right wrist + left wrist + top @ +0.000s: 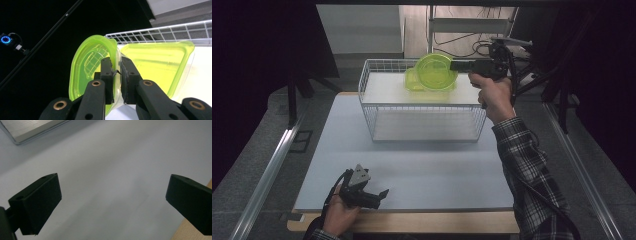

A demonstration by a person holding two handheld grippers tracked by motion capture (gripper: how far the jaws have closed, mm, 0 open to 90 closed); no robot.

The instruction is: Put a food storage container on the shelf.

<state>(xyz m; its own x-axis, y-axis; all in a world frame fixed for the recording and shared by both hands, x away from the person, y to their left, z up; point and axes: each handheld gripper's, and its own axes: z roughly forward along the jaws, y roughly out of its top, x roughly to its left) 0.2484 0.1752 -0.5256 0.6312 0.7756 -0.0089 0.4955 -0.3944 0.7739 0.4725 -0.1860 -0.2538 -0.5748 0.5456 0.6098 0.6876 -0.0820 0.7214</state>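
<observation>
A translucent green bowl (434, 71) (85, 65) hangs tilted on edge over the white wire basket (373, 107) (162, 31). My right gripper (452, 65) (116, 67) is shut on the bowl's rim, one jaw on each side of the wall. A second green container (412, 81) (155, 60) sits in the basket just behind the bowl. Whether the two touch I cannot tell. My left gripper (379, 197) (112, 195) rests low near the table's front edge, open, with only bare tabletop between its jaws.
The basket stands at the back middle of the pale grey table (422, 165). A metal rail (267, 170) (32, 128) runs along the left side. Stands, cables and a shelf (472, 25) crowd the space behind the basket. A wooden strip (437, 222) edges the table front.
</observation>
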